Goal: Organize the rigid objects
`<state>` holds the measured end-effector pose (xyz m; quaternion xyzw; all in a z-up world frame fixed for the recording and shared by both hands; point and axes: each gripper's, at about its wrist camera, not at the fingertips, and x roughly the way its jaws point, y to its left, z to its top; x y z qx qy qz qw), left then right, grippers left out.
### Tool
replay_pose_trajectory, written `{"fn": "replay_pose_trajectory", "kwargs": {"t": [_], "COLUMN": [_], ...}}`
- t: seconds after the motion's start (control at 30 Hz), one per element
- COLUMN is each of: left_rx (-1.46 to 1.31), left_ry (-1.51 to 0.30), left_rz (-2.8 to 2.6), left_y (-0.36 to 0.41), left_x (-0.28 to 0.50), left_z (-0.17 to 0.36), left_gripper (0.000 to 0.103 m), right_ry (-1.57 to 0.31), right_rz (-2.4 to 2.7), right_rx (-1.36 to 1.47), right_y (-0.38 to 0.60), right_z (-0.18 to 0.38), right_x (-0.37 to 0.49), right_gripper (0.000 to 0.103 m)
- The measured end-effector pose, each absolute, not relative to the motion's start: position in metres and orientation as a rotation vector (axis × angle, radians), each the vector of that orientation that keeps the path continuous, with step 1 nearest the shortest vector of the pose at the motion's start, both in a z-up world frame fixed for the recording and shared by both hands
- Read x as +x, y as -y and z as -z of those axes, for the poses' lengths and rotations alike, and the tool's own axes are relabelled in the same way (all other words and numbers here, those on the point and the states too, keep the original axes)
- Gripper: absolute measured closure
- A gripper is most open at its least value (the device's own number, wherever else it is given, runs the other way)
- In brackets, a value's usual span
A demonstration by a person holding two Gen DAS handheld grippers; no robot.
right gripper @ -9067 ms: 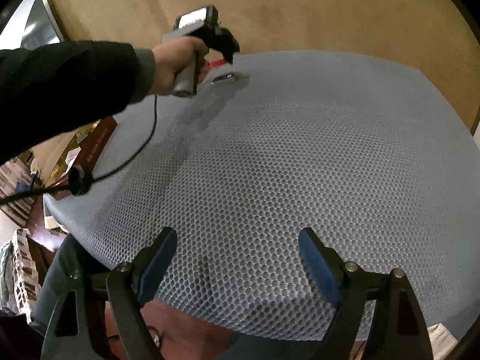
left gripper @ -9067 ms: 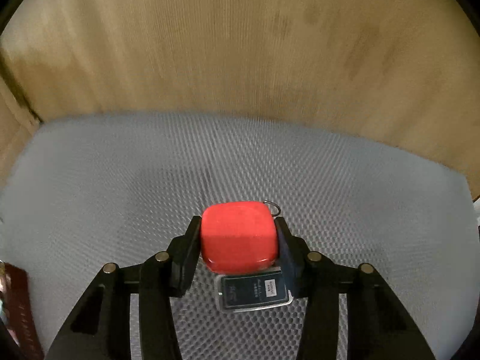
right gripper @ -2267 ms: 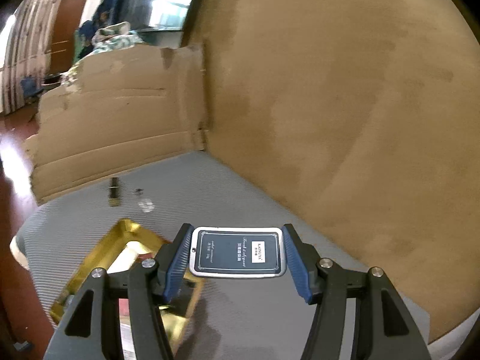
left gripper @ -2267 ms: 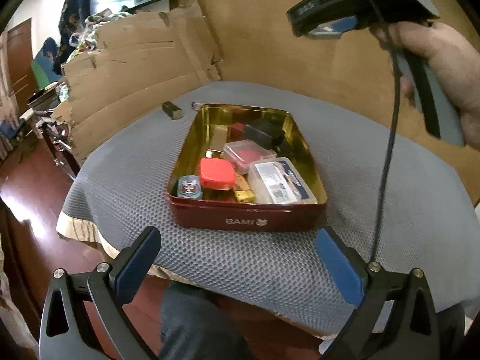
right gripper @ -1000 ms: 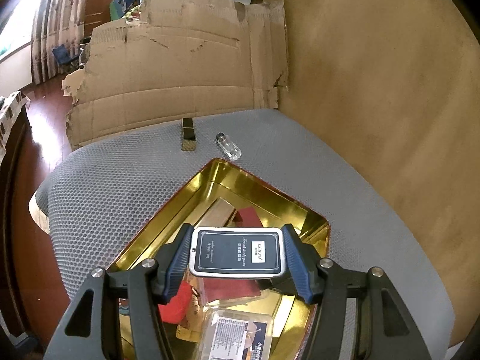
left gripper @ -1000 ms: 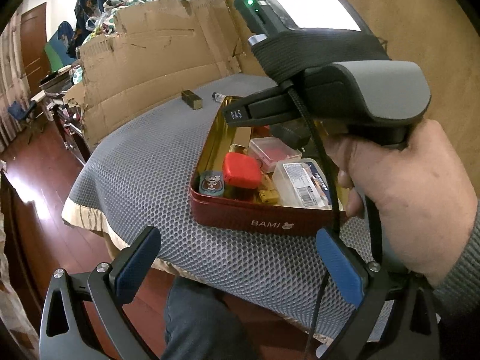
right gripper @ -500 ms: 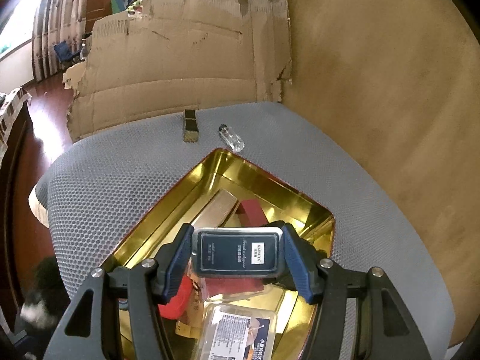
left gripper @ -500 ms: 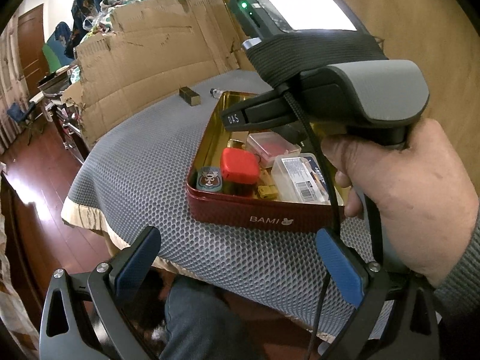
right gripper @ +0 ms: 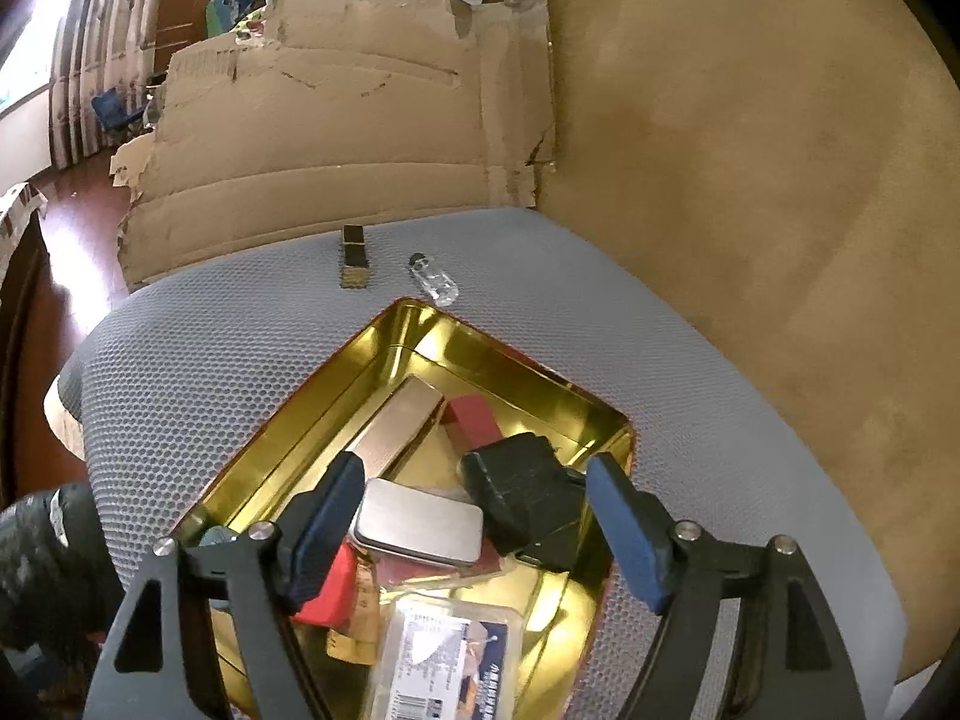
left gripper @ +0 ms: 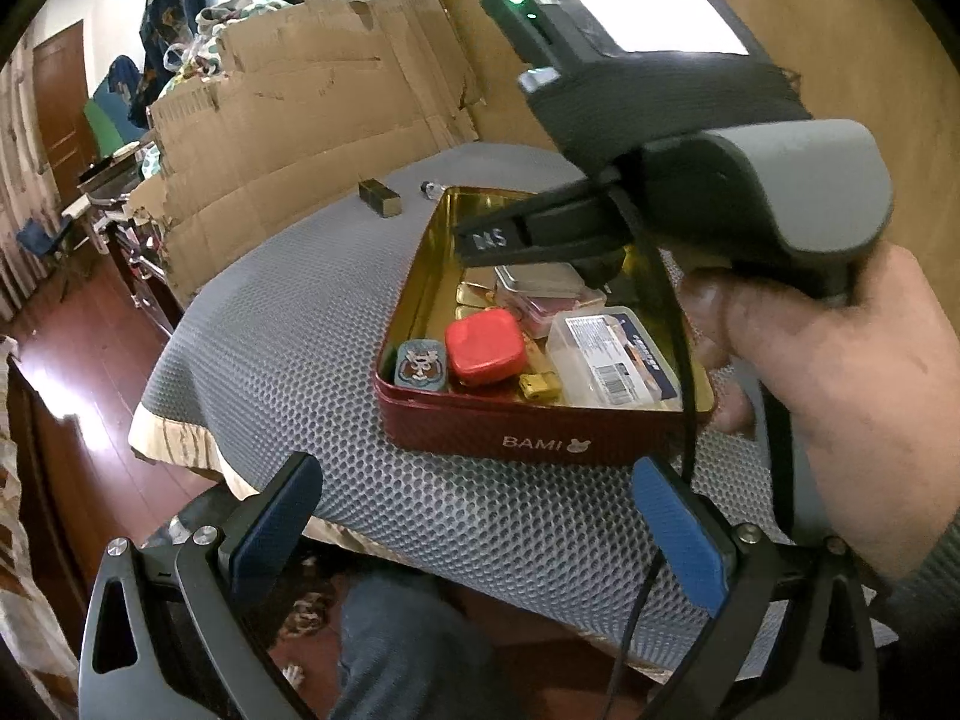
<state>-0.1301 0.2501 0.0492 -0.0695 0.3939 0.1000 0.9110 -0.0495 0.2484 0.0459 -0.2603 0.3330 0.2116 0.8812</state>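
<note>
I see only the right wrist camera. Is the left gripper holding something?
Observer: No. The left gripper is open and empty, in front of the tin, whose outer wall is red.
Operator: What lies left of the red case?
Observer: A small cartoon tin, beside the red case.
Operator: Does the silver case lie on the tin's floor?
Observer: No. The silver case rests on a clear box with red contents.
</note>
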Motion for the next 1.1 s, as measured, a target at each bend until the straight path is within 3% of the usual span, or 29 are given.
{"fn": "replay_pose_trajectory", "kwargs": {"t": [0.4, 1.1], "left_rx": [-0.135, -0.103], "left_ry": [-0.729, -0.697], "left_rz": [-0.246, -0.106], "left_y": [-0.278, -0.239], "left_x": [-0.127, -0.139], "left_z": [-0.068, -0.075], "left_gripper": [0.001, 0.0], "right_ry": [-0.629, -0.663], "right_rz": [-0.25, -0.174], "right_rx": [-0.434, -0.34], "right_y": [-0.179, -0.092], "right_z": [-0.082, -0.076], "right_x": [-0.052, -0.098], "right_gripper": [0.024, 0.024]}}
